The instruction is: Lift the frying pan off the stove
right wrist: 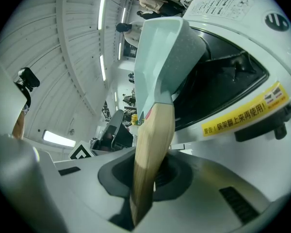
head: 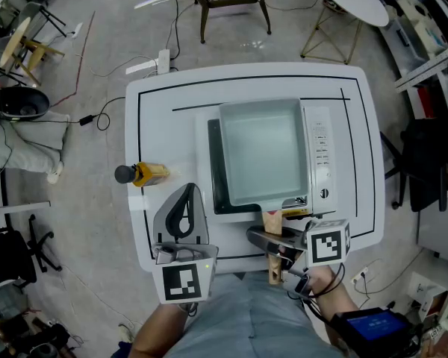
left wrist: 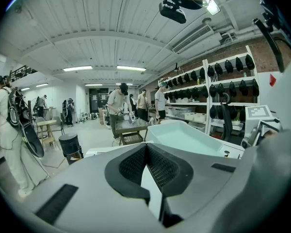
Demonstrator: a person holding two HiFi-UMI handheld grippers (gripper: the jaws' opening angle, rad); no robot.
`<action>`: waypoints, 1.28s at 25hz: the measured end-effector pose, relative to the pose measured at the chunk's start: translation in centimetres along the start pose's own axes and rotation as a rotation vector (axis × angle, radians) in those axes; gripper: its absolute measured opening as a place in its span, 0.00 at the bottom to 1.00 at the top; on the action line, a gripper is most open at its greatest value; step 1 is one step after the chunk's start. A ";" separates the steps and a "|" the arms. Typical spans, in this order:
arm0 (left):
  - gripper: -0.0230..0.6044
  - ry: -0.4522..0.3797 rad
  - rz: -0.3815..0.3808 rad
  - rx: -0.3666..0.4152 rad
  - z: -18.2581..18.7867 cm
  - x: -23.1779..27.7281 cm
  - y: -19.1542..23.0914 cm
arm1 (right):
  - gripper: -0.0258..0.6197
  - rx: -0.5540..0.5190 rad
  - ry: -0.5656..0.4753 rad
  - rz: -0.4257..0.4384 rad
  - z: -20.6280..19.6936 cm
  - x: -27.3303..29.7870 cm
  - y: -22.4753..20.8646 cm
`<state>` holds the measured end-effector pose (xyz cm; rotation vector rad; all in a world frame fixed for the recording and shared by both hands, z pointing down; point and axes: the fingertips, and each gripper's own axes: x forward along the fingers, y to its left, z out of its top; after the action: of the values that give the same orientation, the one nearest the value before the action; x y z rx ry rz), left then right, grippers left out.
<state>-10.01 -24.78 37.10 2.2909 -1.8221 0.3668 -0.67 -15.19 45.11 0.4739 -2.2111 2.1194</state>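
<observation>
Right gripper [head: 271, 239] clamps its textured black pads on the smooth, tapered wooden handle [head: 275, 226] of the square, pale-green frying pan [head: 263, 151], which sits centre frame on the glossy white stove [head: 319, 159]. Left gripper [head: 187, 190] rests lower left, jaws pinched together. A broad margin of white table [head: 145, 118] rings the stove.

Frying pan [head: 263, 151] sits on the stove [head: 319, 151] on the tabletop [head: 164, 110], straight ahead of the right gripper [head: 275, 243], handle [head: 272, 221] between its jaws. Bottle [head: 143, 174] lies ahead-left of the left gripper [head: 185, 203], left of the stove.
</observation>
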 end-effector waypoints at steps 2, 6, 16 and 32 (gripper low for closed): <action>0.06 -0.001 0.001 -0.001 0.1 -0.1 0.0 | 0.15 0.005 0.000 -0.002 0.0 0.0 0.0; 0.06 -0.004 0.002 0.000 0.2 -0.2 -0.2 | 0.14 0.006 0.006 -0.014 -0.1 -0.2 -0.1; 0.06 -0.008 0.009 0.004 0.5 -0.6 -0.5 | 0.14 0.012 0.004 -0.004 -0.1 -0.3 0.0; 0.06 -0.015 0.004 0.011 0.9 -0.5 -0.8 | 0.14 -0.005 0.006 0.012 0.1 -0.4 0.6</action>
<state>-9.28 -24.38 36.11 2.3039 -1.8366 0.3624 -0.41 -15.17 44.42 0.4542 -2.2217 2.1174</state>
